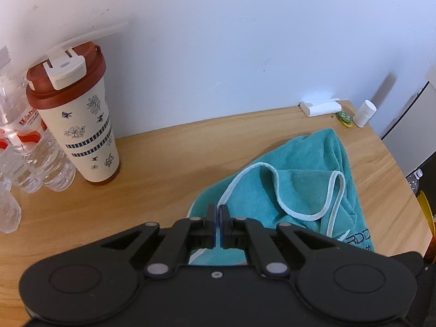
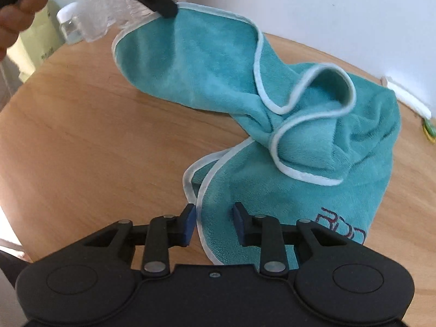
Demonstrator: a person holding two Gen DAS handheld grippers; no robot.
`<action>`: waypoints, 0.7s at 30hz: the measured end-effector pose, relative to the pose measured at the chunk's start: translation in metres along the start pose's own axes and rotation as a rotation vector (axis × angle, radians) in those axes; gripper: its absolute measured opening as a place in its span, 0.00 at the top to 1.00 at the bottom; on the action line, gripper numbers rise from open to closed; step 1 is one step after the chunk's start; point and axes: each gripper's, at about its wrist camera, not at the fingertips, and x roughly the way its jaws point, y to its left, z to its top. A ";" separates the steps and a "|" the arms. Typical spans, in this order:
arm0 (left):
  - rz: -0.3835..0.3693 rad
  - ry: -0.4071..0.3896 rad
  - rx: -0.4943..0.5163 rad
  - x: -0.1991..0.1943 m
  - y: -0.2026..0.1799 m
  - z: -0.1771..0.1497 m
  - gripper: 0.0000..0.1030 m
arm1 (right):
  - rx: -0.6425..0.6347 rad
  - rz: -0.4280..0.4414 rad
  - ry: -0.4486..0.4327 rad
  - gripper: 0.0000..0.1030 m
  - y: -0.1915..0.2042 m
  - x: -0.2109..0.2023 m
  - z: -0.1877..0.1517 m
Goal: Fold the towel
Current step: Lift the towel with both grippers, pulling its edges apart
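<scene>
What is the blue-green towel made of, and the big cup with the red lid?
The towel looks like soft fuzzy microfiber or terry cloth, matte, with a smooth white sewn edge. The cup seems hard plastic, maybe bamboo-fibre: cream, slightly glossy, printed with flowers. Its red lid looks plastic too.

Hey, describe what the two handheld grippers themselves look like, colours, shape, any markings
Both are matte black plastic. The left gripper and right gripper each have a wide body with two round recessed discs, angled linkage arms joined by silver pivot pins, and a small screw at centre. The fingers carry blue pads on their inner faces. No cables or lettering show. A bare hand appears, with no sleeve visible.
</scene>
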 end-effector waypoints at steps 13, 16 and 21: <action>0.022 -0.019 -0.032 -0.022 0.017 -0.001 0.98 | 0.259 0.147 -0.205 0.95 -0.057 -0.090 0.021; 0.034 -0.058 -0.047 -0.040 0.020 -0.002 0.98 | 0.323 0.187 -0.229 0.95 -0.068 -0.113 0.023; 0.069 -0.124 -0.047 -0.071 0.026 -0.010 0.98 | 0.361 0.225 -0.308 0.95 -0.076 -0.159 0.019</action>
